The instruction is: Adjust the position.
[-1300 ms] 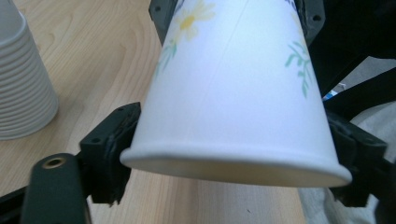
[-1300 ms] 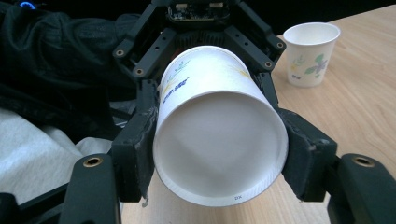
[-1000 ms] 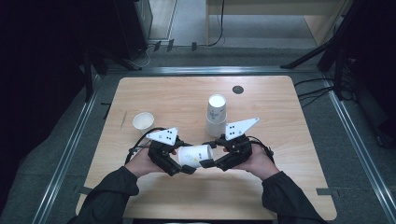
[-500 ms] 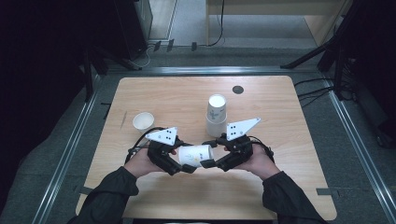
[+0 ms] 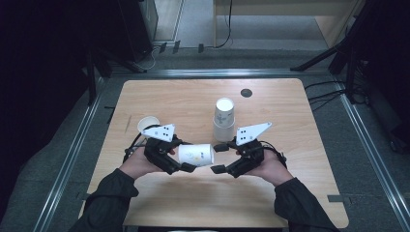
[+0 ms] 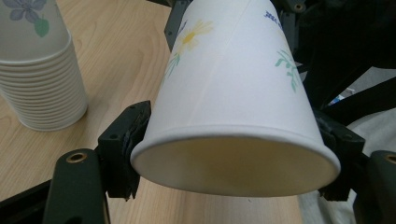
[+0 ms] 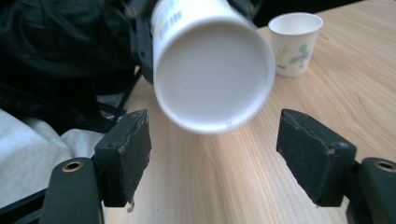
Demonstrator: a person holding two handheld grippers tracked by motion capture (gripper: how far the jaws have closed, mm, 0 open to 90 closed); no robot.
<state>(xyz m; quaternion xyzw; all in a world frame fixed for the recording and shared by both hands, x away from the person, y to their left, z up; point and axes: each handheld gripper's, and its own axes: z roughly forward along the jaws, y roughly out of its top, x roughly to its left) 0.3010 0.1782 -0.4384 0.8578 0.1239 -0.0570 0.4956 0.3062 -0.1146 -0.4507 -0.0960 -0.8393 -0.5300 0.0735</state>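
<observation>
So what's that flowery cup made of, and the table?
The cup looks like thin matte white paper: a rolled rim, a side seam and printed flowers. The table looks like pale wood or a wood-look laminate, smooth with fine grain lines; which one, I cannot tell.

The paper cup between the black fingers of the left gripper is white, printed with a yellow flower on green stems, green leaf sprigs and a small line of blue lettering, and its inside looks cream. Beyond the black fingers of the right gripper, the single cup is white with a faint yellow and green flower print. The stack of cups beside the left fingers is white with a purple flower and green leaf, on a light wood-grain worktop.
</observation>
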